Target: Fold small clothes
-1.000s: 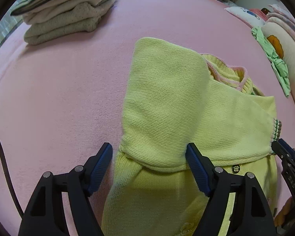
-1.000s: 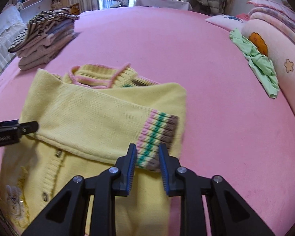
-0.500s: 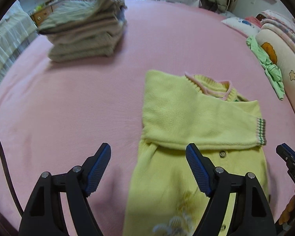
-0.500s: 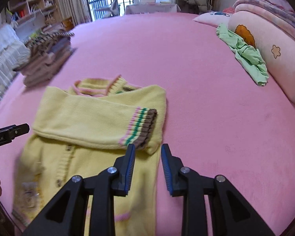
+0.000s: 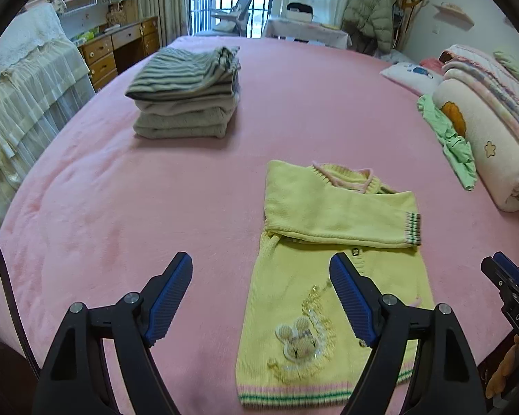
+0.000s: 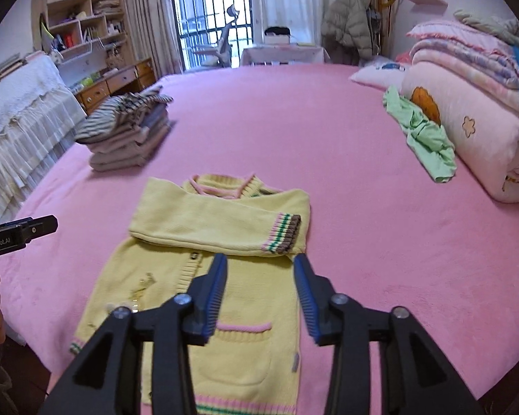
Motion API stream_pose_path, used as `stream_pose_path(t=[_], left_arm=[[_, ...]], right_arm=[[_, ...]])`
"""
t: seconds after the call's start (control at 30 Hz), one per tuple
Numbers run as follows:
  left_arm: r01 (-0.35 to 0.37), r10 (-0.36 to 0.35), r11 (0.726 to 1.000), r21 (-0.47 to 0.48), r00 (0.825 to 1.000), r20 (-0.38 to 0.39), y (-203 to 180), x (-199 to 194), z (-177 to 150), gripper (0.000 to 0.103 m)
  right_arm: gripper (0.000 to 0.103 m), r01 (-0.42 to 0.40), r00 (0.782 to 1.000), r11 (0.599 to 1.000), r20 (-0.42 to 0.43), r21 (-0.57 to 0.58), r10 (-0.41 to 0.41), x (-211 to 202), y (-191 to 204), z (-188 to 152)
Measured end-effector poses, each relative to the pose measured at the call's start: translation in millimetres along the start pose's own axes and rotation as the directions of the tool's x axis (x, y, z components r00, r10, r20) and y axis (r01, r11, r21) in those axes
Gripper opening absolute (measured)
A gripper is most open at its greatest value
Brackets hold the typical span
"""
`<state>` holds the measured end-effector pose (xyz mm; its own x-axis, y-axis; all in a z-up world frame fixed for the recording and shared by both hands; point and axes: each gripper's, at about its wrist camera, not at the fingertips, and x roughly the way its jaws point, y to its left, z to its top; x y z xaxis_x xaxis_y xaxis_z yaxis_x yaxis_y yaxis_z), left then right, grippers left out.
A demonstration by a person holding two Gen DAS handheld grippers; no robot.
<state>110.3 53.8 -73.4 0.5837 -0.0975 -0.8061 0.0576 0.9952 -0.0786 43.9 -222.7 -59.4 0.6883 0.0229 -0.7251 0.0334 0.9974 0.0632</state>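
A small yellow knit cardigan [image 5: 332, 266] lies flat on the pink bed, also in the right wrist view [image 6: 225, 276]. Both sleeves are folded across its chest, the striped cuff [image 6: 283, 233] on top. My left gripper [image 5: 261, 297] is open and empty, held above the cardigan's lower left edge. My right gripper [image 6: 259, 294] is open and empty above the cardigan's lower right part. Each gripper's tip shows at the edge of the other's view.
A stack of folded clothes [image 5: 187, 100] sits at the far left of the bed [image 5: 121, 190]. A crumpled green garment [image 6: 422, 138] lies by rolled blankets [image 6: 474, 121] at the right. Furniture stands beyond the bed's left edge.
Both grippers have pulled back and up from the cardigan. The right gripper, nearly shut by the cuff before, has opened wider. The folded sleeve stays in place.
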Motion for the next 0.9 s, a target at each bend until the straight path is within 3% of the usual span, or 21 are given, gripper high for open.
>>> stream_pose_path(t=[0.27,0.53,0.7,0.9], left_arm=[[-0.015,0.014,1.000,0.015,0.998,0.055,3,-54,-33,0.084],[-0.048,0.045,0.998,0.039,0.996,0.071,9,-78,-75,0.086],[-0.061,0.058,0.997,0.042,0.997,0.054,17,-69,-105,0.091],[-0.051,0.051,0.998,0.040,0.999,-0.001,24,-28,-138,0.090]], right_arm=[[0.043,0.032,0.999,0.998,0.026,-0.054,-0.031,-43,14,-23],[0.043,0.062,0.998,0.993,0.031,-0.099,-0.060,-71,21,-60],[0.043,0.066,0.998,0.994,0.004,-0.086,-0.065,-68,17,-82],[0.043,0.056,0.996,0.996,-0.066,-0.066,-0.060,-47,9,-116]])
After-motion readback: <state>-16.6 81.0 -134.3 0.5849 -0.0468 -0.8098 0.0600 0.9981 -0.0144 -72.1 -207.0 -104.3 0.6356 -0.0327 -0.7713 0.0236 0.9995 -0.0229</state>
